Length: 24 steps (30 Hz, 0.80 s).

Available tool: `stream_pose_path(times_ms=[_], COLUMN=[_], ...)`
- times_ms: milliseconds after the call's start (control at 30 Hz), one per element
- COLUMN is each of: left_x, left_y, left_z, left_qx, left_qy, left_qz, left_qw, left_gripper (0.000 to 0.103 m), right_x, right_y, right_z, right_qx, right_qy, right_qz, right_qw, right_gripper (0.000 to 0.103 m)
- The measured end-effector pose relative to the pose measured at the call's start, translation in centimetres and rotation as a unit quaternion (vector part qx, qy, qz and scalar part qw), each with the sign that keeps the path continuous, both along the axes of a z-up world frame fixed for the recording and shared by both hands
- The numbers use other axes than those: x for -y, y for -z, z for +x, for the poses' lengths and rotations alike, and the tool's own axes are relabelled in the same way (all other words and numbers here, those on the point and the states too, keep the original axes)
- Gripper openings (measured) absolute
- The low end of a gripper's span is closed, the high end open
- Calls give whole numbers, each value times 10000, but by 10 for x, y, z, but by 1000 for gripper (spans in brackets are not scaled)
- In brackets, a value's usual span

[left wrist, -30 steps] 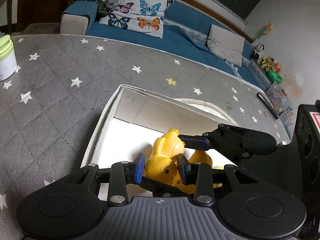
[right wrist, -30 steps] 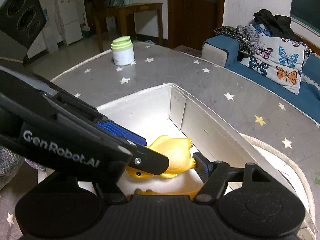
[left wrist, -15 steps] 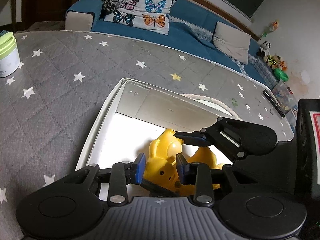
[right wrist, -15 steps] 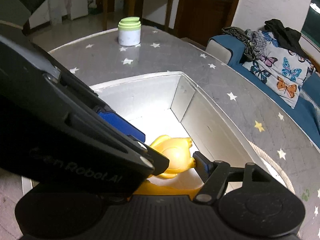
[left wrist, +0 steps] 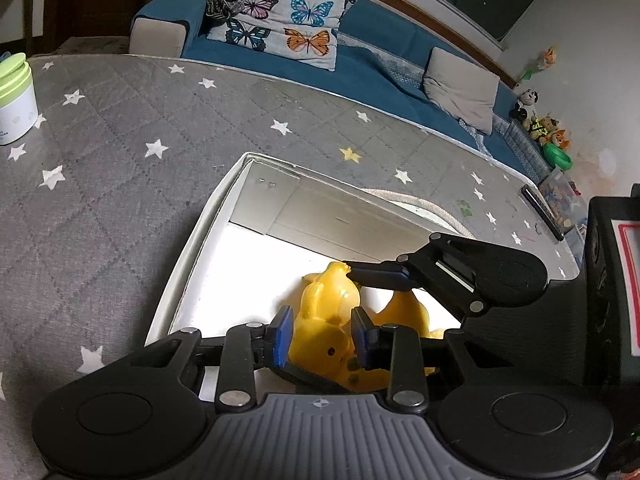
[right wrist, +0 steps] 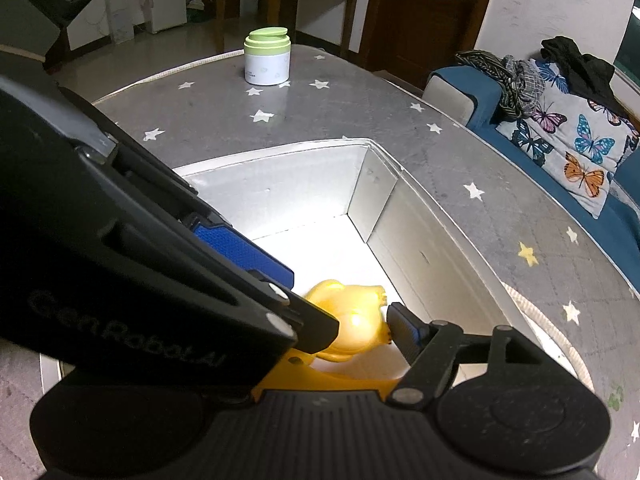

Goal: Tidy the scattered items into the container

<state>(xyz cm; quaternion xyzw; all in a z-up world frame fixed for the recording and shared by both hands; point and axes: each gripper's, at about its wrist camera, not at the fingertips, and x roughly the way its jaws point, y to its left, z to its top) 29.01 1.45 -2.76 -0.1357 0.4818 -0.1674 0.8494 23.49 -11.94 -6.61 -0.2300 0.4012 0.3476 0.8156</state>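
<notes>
Yellow toy duck [left wrist: 320, 336] sits low in the white box [left wrist: 192, 248], clamped between my left gripper's [left wrist: 322, 336] blue pads. My right gripper [right wrist: 352, 320], its jaws just widening, straddles the duck's far end from the right; whether it touches, I cannot tell.

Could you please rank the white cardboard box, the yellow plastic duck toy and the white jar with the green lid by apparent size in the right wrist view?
1. White cardboard box, clearly largest.
2 and 3. Yellow plastic duck toy and white jar with the green lid: unsure; the duck is nearer and partly hidden.
</notes>
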Motion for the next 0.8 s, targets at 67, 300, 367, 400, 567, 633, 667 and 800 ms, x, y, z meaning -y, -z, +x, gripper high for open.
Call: stream_pose_path(times_ms=[67, 300, 367, 400, 567, 633, 667, 800], left_x=[0, -13, -18, -21, -36, -41, -44, -53], left_y=[0, -14, -20, -23, -40, -44, -46, -47], left_z=[-1, -16, -23, -27, -61, -77, -85, -117], left_qx=[10, 205, 289, 335, 582, 703, 761, 893], left_qy=[-9, -107, -153, -170, -314, -368, -393, -554], left_qz=[-16, -88, -120, -135, -164, -120, -98, -19], left_qw=[10000, 9997, 9994, 9992, 9977, 9968, 9963, 9945], left_gripper=[35, 34, 34, 34, 35, 35, 35, 35], right_x=[1, 6, 9, 11, 21, 26, 29, 32], right_y=[-1, -8, -13, -17, -36, -43, -48, -58], right_z=[-1, -9, -16, -21, -48, -63, -73, -115], right_qx=[11, 90, 142, 188, 393, 506, 577, 956], right_qy=[5, 69, 103, 124, 242, 303, 326, 250], right_qz=[15, 76, 144, 191, 450, 589, 672, 834], right_qw=[10000, 9999, 9997, 9996, 9979, 9965, 9955, 9916], right_gripper=[77, 81, 83, 83, 83, 83, 83, 83])
